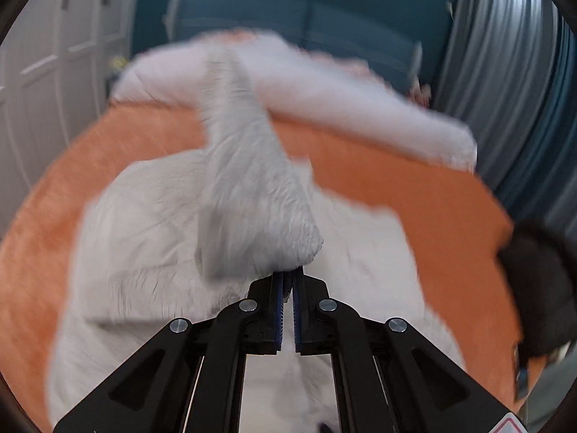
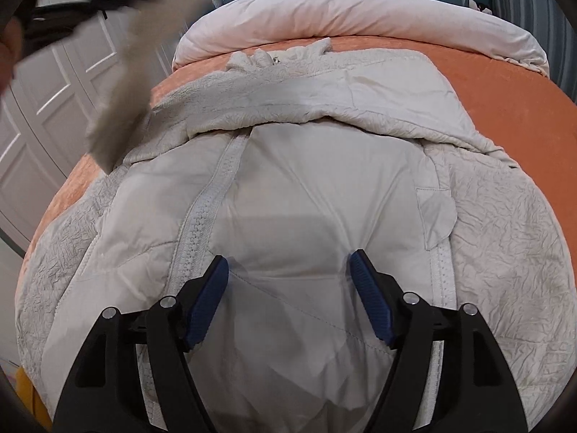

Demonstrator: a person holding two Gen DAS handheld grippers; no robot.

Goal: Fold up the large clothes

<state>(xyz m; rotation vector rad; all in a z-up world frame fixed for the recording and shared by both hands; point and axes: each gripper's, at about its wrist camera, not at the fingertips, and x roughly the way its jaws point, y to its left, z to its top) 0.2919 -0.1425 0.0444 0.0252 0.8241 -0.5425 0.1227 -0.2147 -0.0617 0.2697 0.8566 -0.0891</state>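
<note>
So the jacket [image 2: 324, 187], a big pale puffer with a crinkly outer shell and a chunky zipper [image 2: 202, 216], is spread across the bed [image 2: 505, 83], filling most of the near half of the orange bedspread, its far end reaching close to the rolled-up pinkish duvet [image 2: 360, 14] along the head edge. Looks like the fold is only just getting going: the body is lying open, lining up, with the side panels flopped out toward the left and right edges of the bed. One sleeve [image 1: 249, 187] is up off the bed, pinched by its cuff end in the left tongs [image 1: 287, 278], which are clamped shut on it; it's blurry, so I'd guess it's mid-swing toward the body. The right tongs [image 2: 288, 270] hang over the middle of the lining with the jaws standing wide and nothing between them; can't tell if the tips touch the fabric. Still to do, I reckon: lay that sleeve in, the other side, then fold the length.
</note>
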